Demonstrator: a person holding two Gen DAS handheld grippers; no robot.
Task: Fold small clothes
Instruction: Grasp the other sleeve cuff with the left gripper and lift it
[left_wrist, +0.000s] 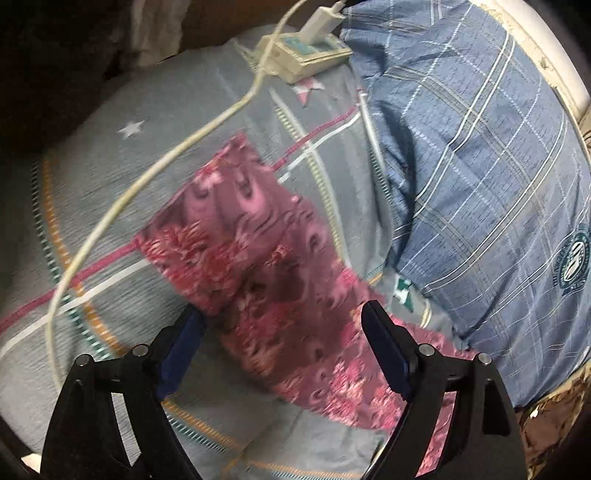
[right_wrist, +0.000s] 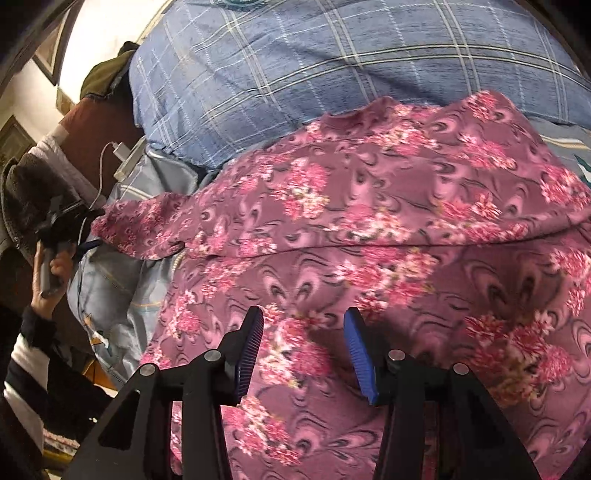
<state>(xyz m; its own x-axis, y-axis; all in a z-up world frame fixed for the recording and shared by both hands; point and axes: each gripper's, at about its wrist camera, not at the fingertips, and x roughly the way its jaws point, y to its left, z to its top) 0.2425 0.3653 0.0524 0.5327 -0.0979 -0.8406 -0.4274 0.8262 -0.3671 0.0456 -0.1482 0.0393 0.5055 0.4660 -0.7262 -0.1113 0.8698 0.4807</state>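
A pink floral garment (left_wrist: 266, 266) lies spread on the grey-blue bedsheet (left_wrist: 110, 177). My left gripper (left_wrist: 284, 317) is open and empty, its fingers straddling the garment's near part just above it. In the right wrist view the same garment (right_wrist: 369, 229) fills the middle and right, with a fold line running across it. My right gripper (right_wrist: 304, 321) is open and empty, hovering close over the cloth. The left gripper (right_wrist: 70, 225) shows at the garment's far left tip, held by a hand.
A blue plaid pillow (left_wrist: 480, 166) lies beside the garment; it also shows in the right wrist view (right_wrist: 295, 74). A white cable (left_wrist: 122, 199) loops over the sheet from a charger and a box (left_wrist: 306, 55) at the far end.
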